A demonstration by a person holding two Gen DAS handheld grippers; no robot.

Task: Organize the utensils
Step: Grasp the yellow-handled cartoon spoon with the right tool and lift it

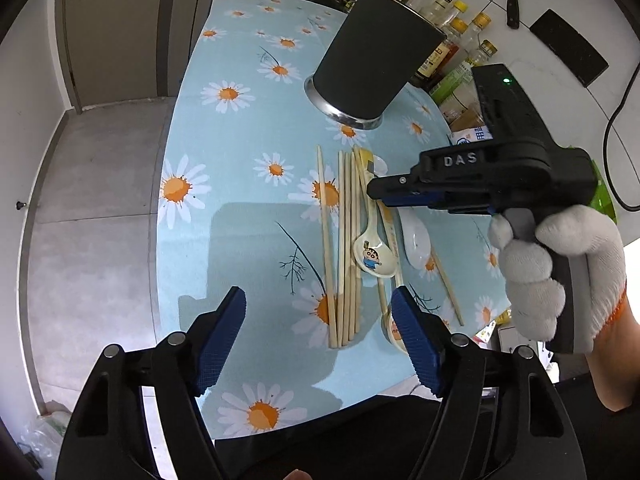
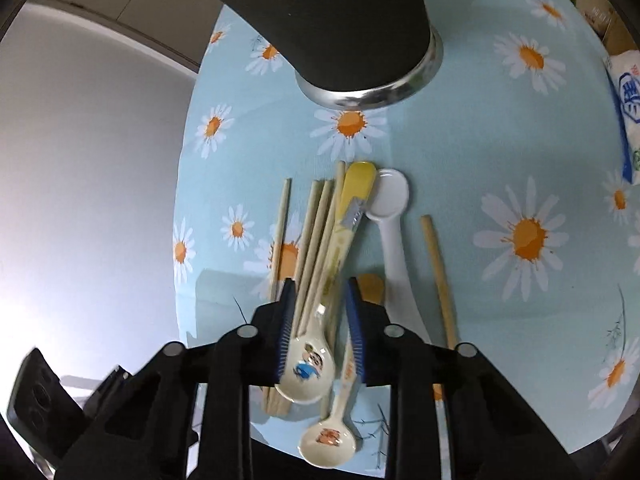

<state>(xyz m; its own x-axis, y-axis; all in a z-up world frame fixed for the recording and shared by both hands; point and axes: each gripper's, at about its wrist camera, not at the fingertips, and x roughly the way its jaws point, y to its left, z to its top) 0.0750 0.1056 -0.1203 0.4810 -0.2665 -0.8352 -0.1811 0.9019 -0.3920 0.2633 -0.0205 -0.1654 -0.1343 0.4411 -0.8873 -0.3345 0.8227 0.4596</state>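
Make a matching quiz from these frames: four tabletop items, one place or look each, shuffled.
Items
1. dark holder
2. plain white spoon
3. lone chopstick
4. cartoon spoon

Descriptions
A. bowl lies between the right hand-held gripper's pads
B. lies apart, right of the white spoon in the right wrist view
C. stands on a shiny metal base
D. bowl end points toward the holder

Pairs: 1-C, 2-D, 3-B, 4-A

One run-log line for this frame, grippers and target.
left gripper: open above wooden chopsticks | right gripper: straddling cartoon-print ceramic spoon, contact unclear | dark cylindrical holder: upright
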